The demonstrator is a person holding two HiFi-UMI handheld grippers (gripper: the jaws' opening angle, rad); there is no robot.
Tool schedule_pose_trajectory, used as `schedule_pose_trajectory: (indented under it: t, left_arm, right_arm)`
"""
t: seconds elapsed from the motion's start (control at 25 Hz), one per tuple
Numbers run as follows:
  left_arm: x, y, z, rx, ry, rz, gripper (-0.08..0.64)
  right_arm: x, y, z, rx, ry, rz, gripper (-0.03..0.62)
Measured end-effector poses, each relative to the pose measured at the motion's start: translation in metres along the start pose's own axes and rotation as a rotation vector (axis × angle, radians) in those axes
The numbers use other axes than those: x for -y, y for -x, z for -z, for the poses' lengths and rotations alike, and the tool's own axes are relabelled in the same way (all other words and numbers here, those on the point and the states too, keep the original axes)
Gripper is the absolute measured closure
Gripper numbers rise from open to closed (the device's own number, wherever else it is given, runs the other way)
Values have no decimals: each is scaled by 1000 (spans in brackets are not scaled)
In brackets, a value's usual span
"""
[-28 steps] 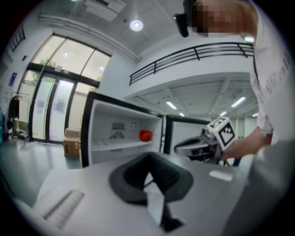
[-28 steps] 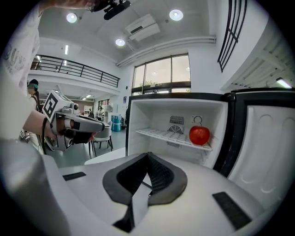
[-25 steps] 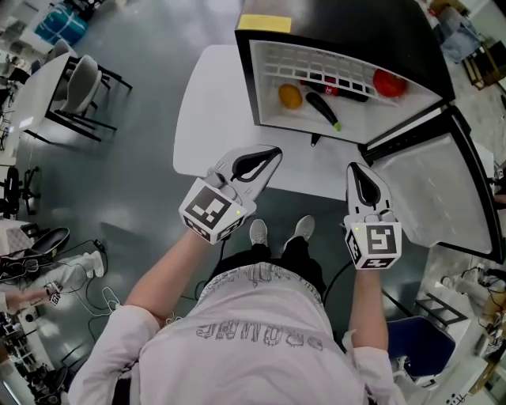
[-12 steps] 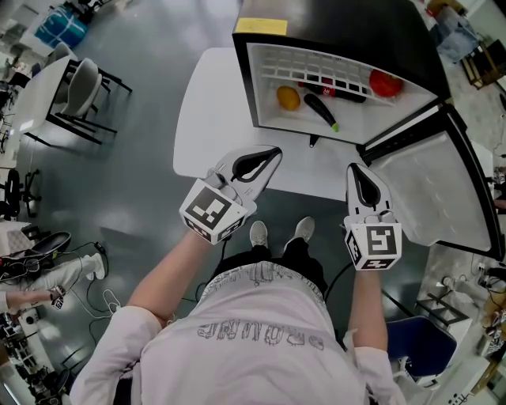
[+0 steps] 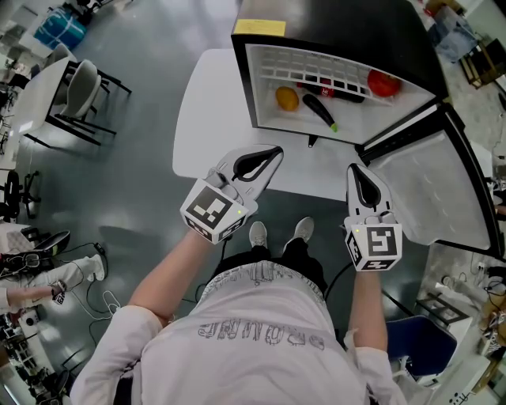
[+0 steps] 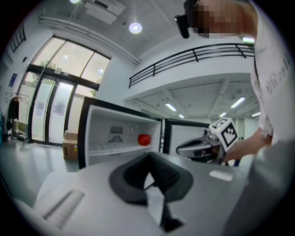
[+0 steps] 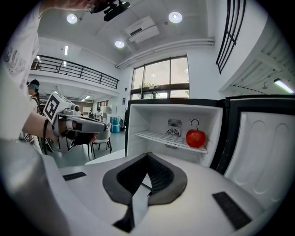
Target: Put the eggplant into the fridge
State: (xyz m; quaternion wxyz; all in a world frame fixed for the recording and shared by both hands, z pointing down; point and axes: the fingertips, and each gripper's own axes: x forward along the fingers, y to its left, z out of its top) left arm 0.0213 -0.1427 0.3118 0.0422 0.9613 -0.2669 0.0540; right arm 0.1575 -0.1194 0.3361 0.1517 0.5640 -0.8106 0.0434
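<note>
The eggplant [image 5: 320,110] lies inside the open fridge [image 5: 332,24], on the white floor of its compartment, with its green stem end towards 5 o'clock. An orange fruit [image 5: 287,98] sits just beside it at 9 o'clock, apart from it. A red fruit [image 5: 383,83] rests on the wire shelf [image 5: 316,63] at its 2 o'clock. Something red and dark lies at the shelf's front edge; what it is cannot be made out.

A yellow label [image 5: 261,27] sits on the fridge's black top at 11 o'clock; no writing on it can be read. The print on the person's shirt [image 5: 261,332] is too distorted to read. Each of the tongs carries a cube with square black-and-white markers.

The fridge stands on the right part of a white worktop [image 5: 209,119]. Its door [image 5: 431,186] is swung wide towards 4 o'clock, well past the worktop's edge. Bare worktop lies at the fridge's 9 o'clock and in front of its opening.

The left tongs [image 5: 267,157] hover over the worktop's near edge with jaws together on nothing. The right tongs [image 5: 358,174] hover near the door's hinge corner, likewise closed and empty. The two are well apart, both short of the opening.

Grey floor [image 5: 142,182] lies open at 9 o'clock, with a chair [image 5: 79,83] at 10 o'clock.
</note>
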Motion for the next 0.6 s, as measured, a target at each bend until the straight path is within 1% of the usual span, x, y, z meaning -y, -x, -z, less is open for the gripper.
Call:
schedule_pose_trajectory:
  t: [0.6]
  left_arm:
    - [1, 1, -3, 0, -1, -5, 552]
  right_arm:
    - [-2, 1, 0, -3, 0, -10, 589]
